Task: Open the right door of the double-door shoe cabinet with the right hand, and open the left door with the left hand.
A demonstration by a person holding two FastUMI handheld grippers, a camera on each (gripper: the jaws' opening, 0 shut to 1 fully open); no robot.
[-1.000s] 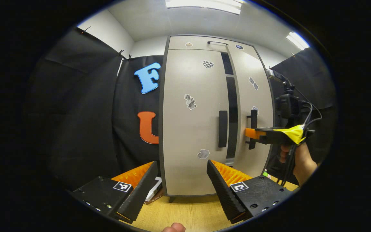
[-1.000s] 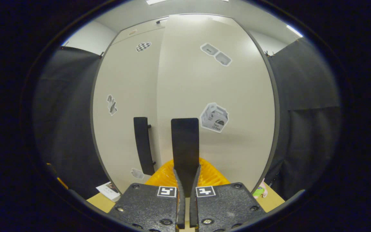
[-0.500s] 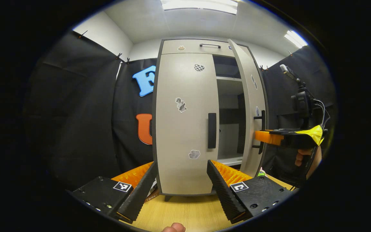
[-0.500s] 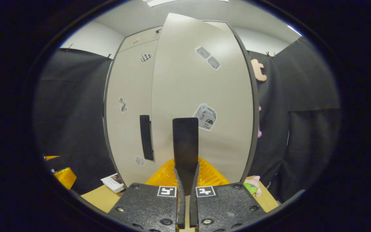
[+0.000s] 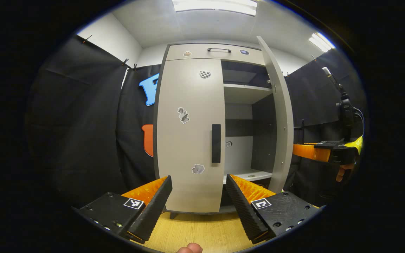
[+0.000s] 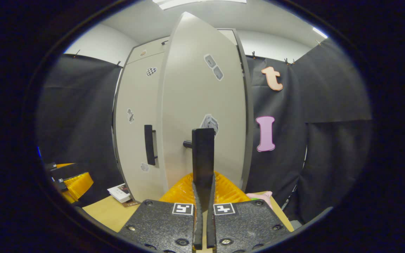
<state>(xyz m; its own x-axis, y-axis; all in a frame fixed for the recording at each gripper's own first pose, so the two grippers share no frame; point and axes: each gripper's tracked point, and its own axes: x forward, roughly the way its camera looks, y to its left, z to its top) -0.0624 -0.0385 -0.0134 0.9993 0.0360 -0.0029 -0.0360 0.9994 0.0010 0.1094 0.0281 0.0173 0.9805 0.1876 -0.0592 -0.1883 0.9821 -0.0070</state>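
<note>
The beige shoe cabinet's left door is closed, and its black handle sits above and between the spread fingers of my left gripper, which is open and apart from the door. The right door stands swung wide, baring shelves inside. Far right in the left gripper view, the right gripper reaches to that door's outer side, held by a hand. In the right gripper view, my right gripper is shut on the right door's handle. The left door lies beyond it.
The cabinet stands on a wooden tabletop. A drawer with a bar handle tops the cabinet. A booklet lies by the cabinet's foot, and a pink soft item lies right of the open door. Black cloth walls close in on both sides.
The right door swung from barely ajar to wide open, the right gripper moving outward with its handle. The left gripper stayed open in front of the left door.
</note>
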